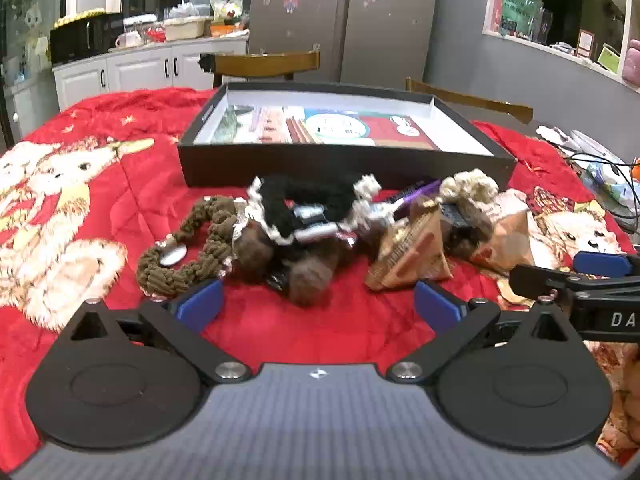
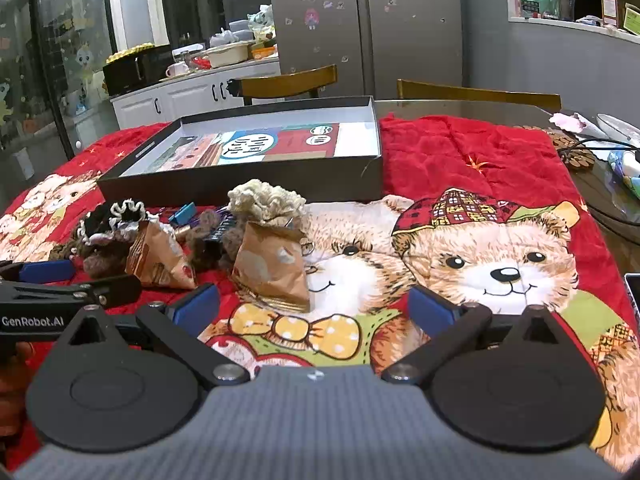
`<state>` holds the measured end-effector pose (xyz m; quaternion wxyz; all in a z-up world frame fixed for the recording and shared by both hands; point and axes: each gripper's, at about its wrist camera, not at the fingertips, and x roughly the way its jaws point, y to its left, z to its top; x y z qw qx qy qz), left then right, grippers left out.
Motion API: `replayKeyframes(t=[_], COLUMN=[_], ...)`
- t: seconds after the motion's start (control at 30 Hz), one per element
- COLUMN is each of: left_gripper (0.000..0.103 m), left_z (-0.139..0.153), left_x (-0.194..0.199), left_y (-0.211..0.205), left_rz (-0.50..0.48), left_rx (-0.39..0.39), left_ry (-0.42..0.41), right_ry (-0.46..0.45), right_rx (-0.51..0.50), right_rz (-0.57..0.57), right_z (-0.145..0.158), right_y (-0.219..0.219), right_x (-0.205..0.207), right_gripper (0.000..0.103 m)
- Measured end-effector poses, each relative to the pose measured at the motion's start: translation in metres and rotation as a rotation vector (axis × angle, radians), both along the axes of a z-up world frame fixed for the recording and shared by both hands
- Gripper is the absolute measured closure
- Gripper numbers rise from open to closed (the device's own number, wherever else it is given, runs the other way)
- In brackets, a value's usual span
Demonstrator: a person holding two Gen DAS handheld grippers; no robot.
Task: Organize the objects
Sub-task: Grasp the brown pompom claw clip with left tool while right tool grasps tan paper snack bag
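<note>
Left gripper (image 1: pixel 319 305), lower centre of its frame: blue pads spread apart, nothing between them. Right gripper (image 2: pixel 313 305), likewise lower centre: fingers wide apart, empty. Mid-frame beyond the left gripper lies a heap of fuzzy scrunchies (image 1: pixel 280 216) and hair clips, with two brown paper packets (image 1: pixel 412 256) at its right, all on a red bear-print blanket (image 2: pixel 460 168). Behind the heap, upper centre, sits a shallow black cardboard box (image 1: pixel 344 164) with a printed sheet inside.

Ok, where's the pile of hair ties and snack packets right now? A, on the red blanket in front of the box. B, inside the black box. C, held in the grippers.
A: the pile lies on the red blanket in front of the black box, and both the left gripper and the right gripper are open and empty.
</note>
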<state>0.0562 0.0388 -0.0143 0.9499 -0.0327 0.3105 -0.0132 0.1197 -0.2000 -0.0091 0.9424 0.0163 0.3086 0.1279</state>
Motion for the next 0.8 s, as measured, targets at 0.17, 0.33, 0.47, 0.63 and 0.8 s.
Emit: replayKeyframes(t=[0.17, 0.33, 0.47, 0.63, 0.8], left_gripper=[0.006, 0.018, 0.028, 0.037, 0.043], left_z=[0.000, -0.001, -0.001, -0.002, -0.002], left_x=[0.009, 0.013, 0.016, 0.016, 0.017], left_y=[0.008, 0.007, 0.011, 0.014, 0.020], left_rz=[-0.014, -0.040, -0.029, -0.030, -0.024], left_rx=[-0.022, 0.018, 0.033, 0.050, 0.022], left_ry=[0.007, -0.001, 0.004, -0.001, -0.007], right_ry=[0.011, 0.009, 0.008, -0.008, -0.013], right_rx=[0.012, 0.021, 0.024, 0.035, 0.048], right_rz=[-0.002, 0.011, 0.019, 0.019, 0.007], right_z=[0.000, -0.001, -0.001, 0.001, 0.000], right_y=[-0.002, -0.003, -0.003, -0.003, -0.001], right_x=[0.005, 0.005, 0.005, 0.005, 0.011], right_gripper=[0.000, 0.000, 0.000, 0.002, 0.007])
